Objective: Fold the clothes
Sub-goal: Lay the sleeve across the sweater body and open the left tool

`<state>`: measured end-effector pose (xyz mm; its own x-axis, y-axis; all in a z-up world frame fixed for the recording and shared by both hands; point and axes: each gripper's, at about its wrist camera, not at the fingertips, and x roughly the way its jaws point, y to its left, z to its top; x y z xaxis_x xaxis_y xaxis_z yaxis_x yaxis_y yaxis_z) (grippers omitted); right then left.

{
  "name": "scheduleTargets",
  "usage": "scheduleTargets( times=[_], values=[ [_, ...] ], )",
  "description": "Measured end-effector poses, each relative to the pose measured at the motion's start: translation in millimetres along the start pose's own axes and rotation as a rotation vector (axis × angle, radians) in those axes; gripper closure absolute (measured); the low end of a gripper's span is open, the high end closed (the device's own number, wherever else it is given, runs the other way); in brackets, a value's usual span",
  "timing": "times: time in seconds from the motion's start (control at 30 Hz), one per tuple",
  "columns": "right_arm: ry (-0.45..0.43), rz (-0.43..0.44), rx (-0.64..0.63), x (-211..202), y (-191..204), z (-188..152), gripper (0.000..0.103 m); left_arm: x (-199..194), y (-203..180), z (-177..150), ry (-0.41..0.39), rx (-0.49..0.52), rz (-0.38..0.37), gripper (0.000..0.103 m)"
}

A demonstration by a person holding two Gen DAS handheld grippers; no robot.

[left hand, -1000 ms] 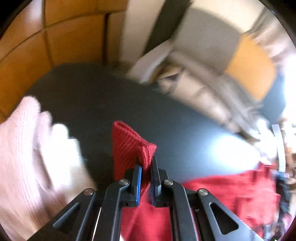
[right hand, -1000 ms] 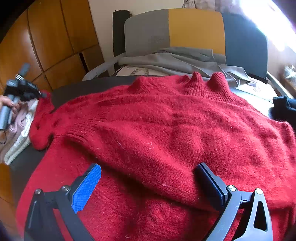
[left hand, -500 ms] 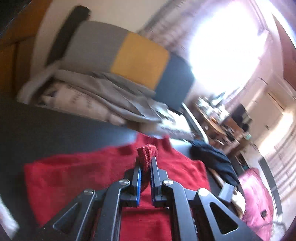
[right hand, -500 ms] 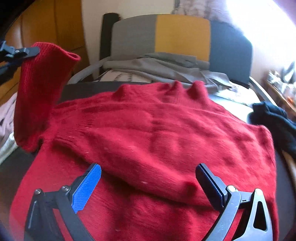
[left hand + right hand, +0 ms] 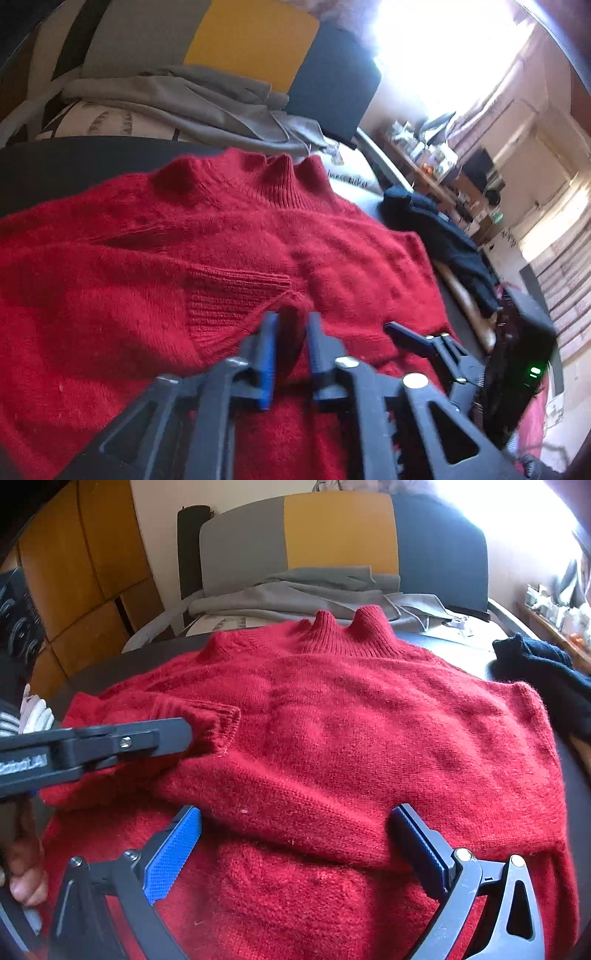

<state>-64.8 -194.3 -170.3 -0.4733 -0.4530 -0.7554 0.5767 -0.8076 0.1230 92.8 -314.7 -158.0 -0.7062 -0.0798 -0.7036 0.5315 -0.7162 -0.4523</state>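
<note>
Since half a second ago the left tongs (image 5: 290,332) have swung the sleeve cuff (image 5: 236,299) down from mid-air and across onto the chest of the red sweater (image 5: 369,731). Cuff now lies folded inward over the body, ribbing showing.

Left tongs: jaws nearly closed, with a fold of the cuff's red knit sitting between the blue pads; the gap looks a little looser than a full pinch, and the left wrist view is blurred there, so whether the knit is pinched I cannot tell. In the right wrist view the same tongs reach in from the left, tip against the cuff edge, with a hand (image 5: 26,871) on the handle at lower left.

Right tongs (image 5: 295,845): spread wide, holding nothing, poised low over the lower front of the sweater, fingers just above or grazing the knit; contact unclear.

Sweater lies flat, front up, on the dark bench (image 5: 461,646), ribbed collar (image 5: 347,635) pointing away toward a chair back in grey, yellow and dark blue panels (image 5: 332,531). Its right sleeve is folded across the lower chest as a thick band.

Grey garment (image 5: 314,594) heaped on the seat beyond the collar. Dark navy garment (image 5: 546,679) at the bench's right edge, just beside the sweater's shoulder. Pale knit (image 5: 37,712) at far left, mostly hidden.
</note>
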Motion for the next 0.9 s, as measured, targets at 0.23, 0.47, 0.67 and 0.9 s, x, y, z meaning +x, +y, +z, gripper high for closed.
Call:
scheduleTargets(
  times=[0.23,0.47,0.67,0.9],
  values=[
    [-0.009,0.044,0.028,-1.8,-5.7,1.8,0.000,-40.9,23.6,-38.2,-0.073,-0.057,0.052,0.077],
    [-0.053,0.418,0.331,-33.4,-18.9,-8.7,0.055,-60.5,50.9,-75.5,-0.083,-0.085,0.091,0.077],
    [-0.002,0.639,0.564,-8.3,3.3,-20.3,0.055,-62.4,66.3,-84.7,-0.113,-0.128,0.088,0.077],
    [0.010,0.578,0.679,18.5,15.1,-10.8,0.101,-62.0,66.4,-90.7,-0.126,-0.128,0.066,0.076]
  ],
)
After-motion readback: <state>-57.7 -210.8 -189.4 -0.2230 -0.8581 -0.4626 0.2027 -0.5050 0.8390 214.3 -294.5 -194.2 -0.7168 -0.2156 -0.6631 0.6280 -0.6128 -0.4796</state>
